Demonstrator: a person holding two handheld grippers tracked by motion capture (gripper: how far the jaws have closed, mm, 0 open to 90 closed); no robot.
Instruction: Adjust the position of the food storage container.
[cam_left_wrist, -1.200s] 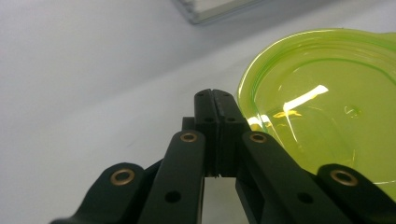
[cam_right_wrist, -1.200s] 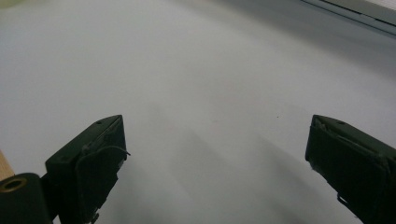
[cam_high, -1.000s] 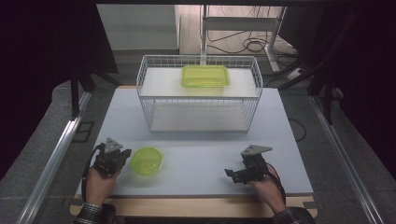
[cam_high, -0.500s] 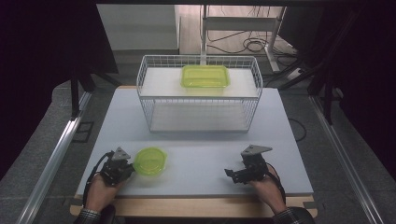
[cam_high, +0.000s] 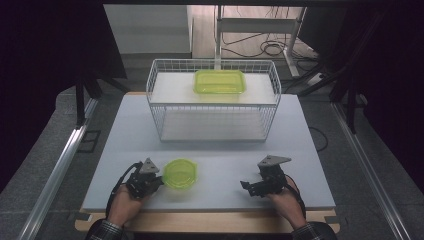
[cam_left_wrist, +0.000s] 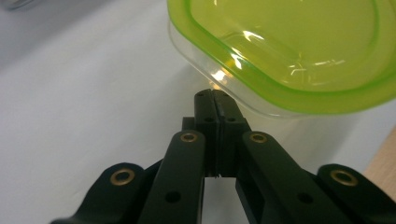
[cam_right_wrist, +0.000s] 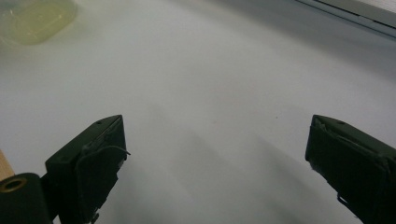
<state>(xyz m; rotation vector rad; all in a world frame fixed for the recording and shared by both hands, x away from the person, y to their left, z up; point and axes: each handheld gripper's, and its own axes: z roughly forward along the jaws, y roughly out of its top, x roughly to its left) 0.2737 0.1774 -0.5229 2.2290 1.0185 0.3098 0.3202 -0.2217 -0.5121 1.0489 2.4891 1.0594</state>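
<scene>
Two claws sat low: left claw (cam_left_wrist: 215, 100) pressed closed, seemingly nipping the green container (cam_high: 180, 173) rim for lifting; right claw (cam_right_wrist: 217, 163) gaped idle on the counter (cam_high: 225, 145).

We see the left gripper (cam_high: 156, 180) at the near left of the table (cam_high: 225, 145), with the small lidded container (cam_high: 180, 173) touching its tips, just to its right. The right gripper (cam_high: 248, 187) sits well apart, further right. Beyond both, a wire basket (cam_high: 212, 102) stands, with a second container (cam_high: 219, 81) on its upper shelf.
</scene>
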